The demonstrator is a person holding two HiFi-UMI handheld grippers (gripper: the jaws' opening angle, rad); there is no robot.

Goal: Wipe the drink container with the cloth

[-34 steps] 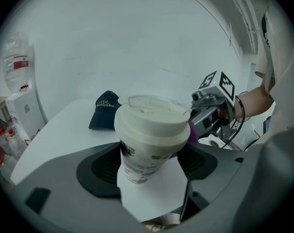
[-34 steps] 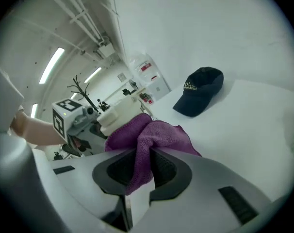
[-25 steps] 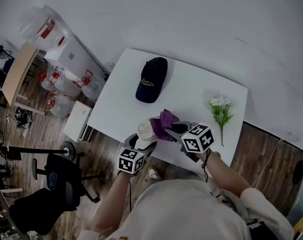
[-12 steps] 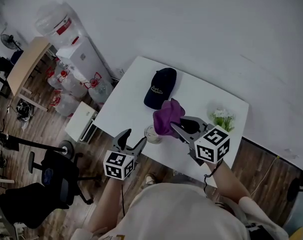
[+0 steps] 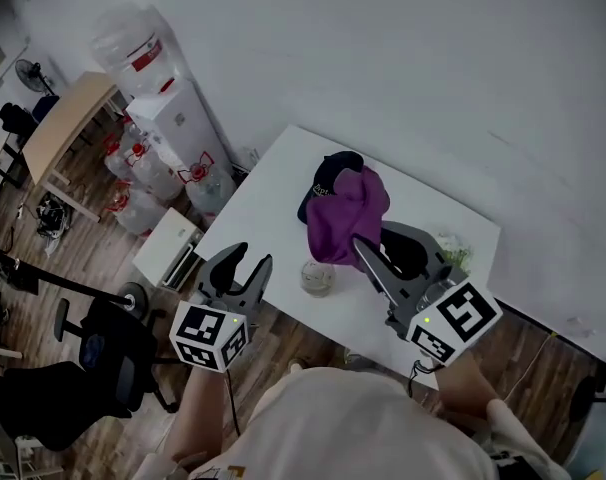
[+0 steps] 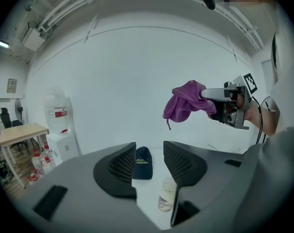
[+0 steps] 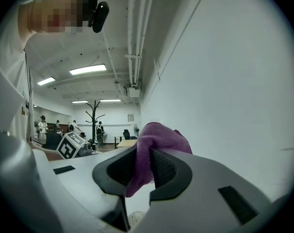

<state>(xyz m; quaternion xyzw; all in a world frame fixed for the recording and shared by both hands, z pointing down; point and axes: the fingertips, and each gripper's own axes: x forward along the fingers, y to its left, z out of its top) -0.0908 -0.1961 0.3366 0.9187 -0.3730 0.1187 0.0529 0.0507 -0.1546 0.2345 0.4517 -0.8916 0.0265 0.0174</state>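
Observation:
The drink container (image 5: 317, 277), a small clear bottle with a pale lid, stands upright near the front edge of the white table (image 5: 266, 200). It also shows far below the jaws in the left gripper view (image 6: 166, 196). My right gripper (image 5: 375, 240) is shut on the purple cloth (image 5: 345, 211), which hangs in the air above the table, well clear of the bottle. The cloth (image 7: 154, 144) is pinched between the pads. My left gripper (image 5: 251, 258) hovers left of the bottle and above it. Its jaws have just been closing and stand apart with nothing between them (image 6: 149, 152).
A dark blue cap (image 5: 323, 183) lies on the table behind the cloth, partly hidden by it. White flowers (image 5: 455, 248) lie at the table's right. A water dispenser (image 5: 188, 128), spare jugs, a low white cabinet (image 5: 168, 251) and an office chair (image 5: 73, 388) stand to the left.
Both grippers have risen well above the table. The left one has come off the bottle and its jaws have narrowed. The right one has carried the cloth up, away from the bottle.

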